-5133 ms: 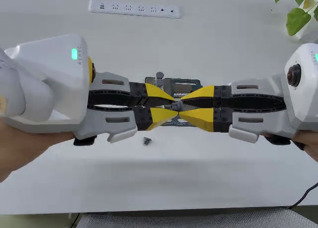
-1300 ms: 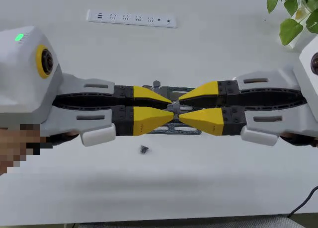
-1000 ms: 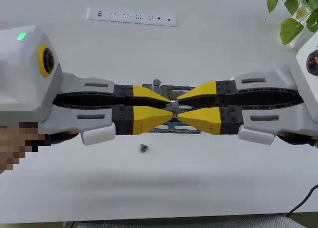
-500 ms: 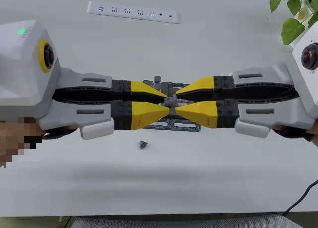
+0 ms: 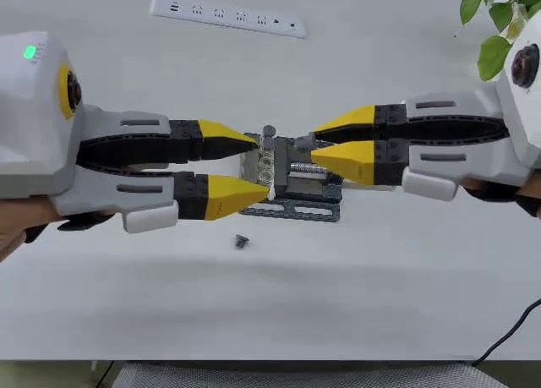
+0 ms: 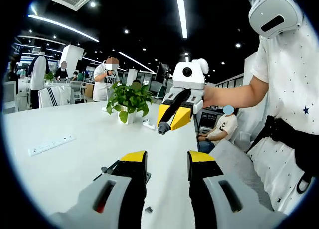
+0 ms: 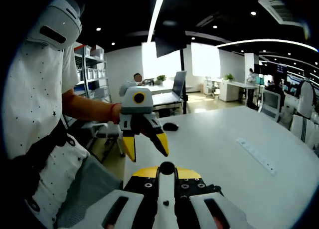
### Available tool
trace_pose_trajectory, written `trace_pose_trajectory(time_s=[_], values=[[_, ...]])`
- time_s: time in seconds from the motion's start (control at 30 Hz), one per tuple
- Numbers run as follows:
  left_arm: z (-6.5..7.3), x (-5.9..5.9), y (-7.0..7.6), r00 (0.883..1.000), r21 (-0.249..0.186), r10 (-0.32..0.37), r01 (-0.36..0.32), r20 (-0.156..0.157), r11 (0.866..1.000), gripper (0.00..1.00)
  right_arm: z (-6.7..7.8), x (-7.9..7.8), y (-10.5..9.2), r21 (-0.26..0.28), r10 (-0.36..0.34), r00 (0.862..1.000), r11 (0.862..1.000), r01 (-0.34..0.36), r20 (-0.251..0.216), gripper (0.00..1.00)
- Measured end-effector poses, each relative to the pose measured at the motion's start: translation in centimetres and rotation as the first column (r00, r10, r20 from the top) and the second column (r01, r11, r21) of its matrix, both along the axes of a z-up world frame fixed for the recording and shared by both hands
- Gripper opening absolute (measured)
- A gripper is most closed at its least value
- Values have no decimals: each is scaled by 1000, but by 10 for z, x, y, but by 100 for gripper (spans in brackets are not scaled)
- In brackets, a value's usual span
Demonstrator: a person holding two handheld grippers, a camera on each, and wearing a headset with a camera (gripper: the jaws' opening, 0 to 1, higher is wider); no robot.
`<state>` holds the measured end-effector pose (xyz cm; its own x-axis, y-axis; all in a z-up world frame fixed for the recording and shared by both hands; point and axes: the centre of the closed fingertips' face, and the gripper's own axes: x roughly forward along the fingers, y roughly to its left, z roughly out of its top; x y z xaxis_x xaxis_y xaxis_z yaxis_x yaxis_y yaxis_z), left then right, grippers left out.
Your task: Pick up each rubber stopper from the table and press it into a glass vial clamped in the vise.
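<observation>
- Left tool: jaws spread wide and empty. In the head view the tips frame the vise's left end.
- Right tool: jaws narrow, pinching the held stopper, a dark round plug, at the very tips. It sits over the vise, just right of the vials.
- Vise: dark metal, standing mid-desk between the two tools.
- Glass vials: clear, clamped at the vise's left side, too small to count.
- Loose stopper: small and grey, lying on the white desk near the vise's front edge, apart from both tools.
- Power strip: white, at the desk's far side.
</observation>
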<state>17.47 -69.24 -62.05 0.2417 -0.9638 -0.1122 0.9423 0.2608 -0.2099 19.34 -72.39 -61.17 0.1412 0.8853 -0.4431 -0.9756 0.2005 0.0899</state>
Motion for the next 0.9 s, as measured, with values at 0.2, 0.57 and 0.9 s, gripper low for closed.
trace_pose_trajectory(time_s=[0.2,0.57,0.9], values=[[-22,5,7,999,92,30,-33,28,995,48,-21,24,-1,-113,-63,998,992,60,-20,6],[-64,17,21,995,212,75,-86,60,973,83,-58,55,5,-316,-82,995,947,60,-56,6],[-102,16,24,996,291,47,-66,72,955,93,-107,74,8,-530,-43,998,848,7,-56,6]])
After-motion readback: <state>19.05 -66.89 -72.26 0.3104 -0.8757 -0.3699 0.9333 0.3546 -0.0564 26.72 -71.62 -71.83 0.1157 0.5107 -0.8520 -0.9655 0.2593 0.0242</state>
